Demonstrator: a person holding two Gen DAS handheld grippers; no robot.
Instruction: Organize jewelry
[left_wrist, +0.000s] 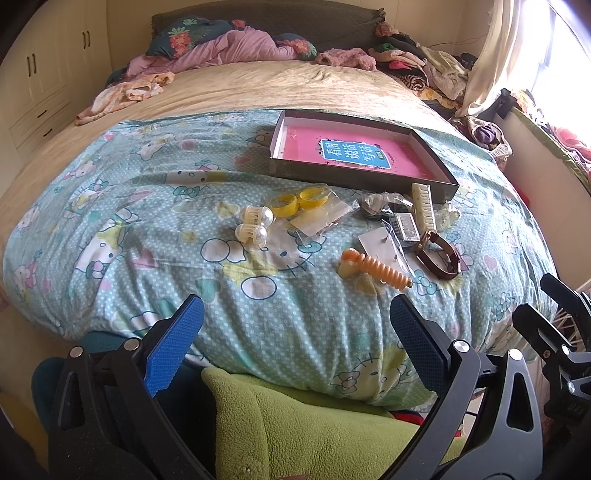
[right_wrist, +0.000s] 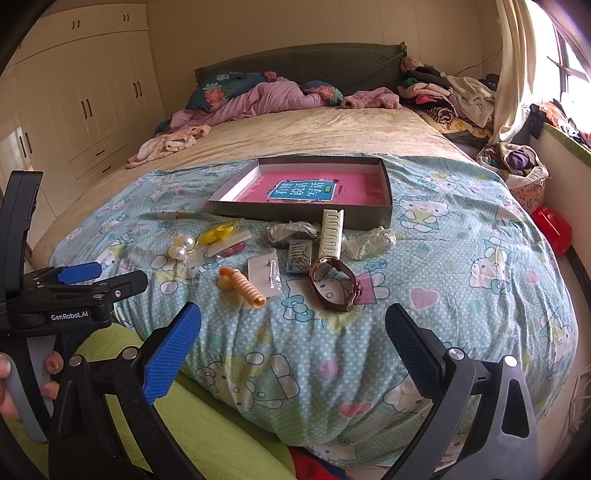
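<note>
Jewelry lies scattered on a Hello Kitty quilt (left_wrist: 184, 229) in front of a shallow grey box (left_wrist: 360, 177) with a pink book inside. There are two pearl hair clips (left_wrist: 255, 223), yellow bangles (left_wrist: 299, 201), an orange spiral hair clip (left_wrist: 376, 271), a brown watch (left_wrist: 439, 254), a cream comb clip (left_wrist: 424, 206) and small plastic packets (left_wrist: 321, 218). The same items show in the right wrist view: watch (right_wrist: 334, 282), orange clip (right_wrist: 243, 286), comb clip (right_wrist: 331, 233), box (right_wrist: 306, 214). My left gripper (left_wrist: 295, 339) is open and empty at the bed's near edge. My right gripper (right_wrist: 293, 343) is open and empty beside it.
Crumpled clothes and pillows (left_wrist: 229, 48) lie at the head of the bed. A heap of clothes (left_wrist: 424, 66) fills the far right corner by the curtain. Wardrobes (right_wrist: 85, 103) line the left wall. A green fleece (left_wrist: 295, 424) lies below the grippers.
</note>
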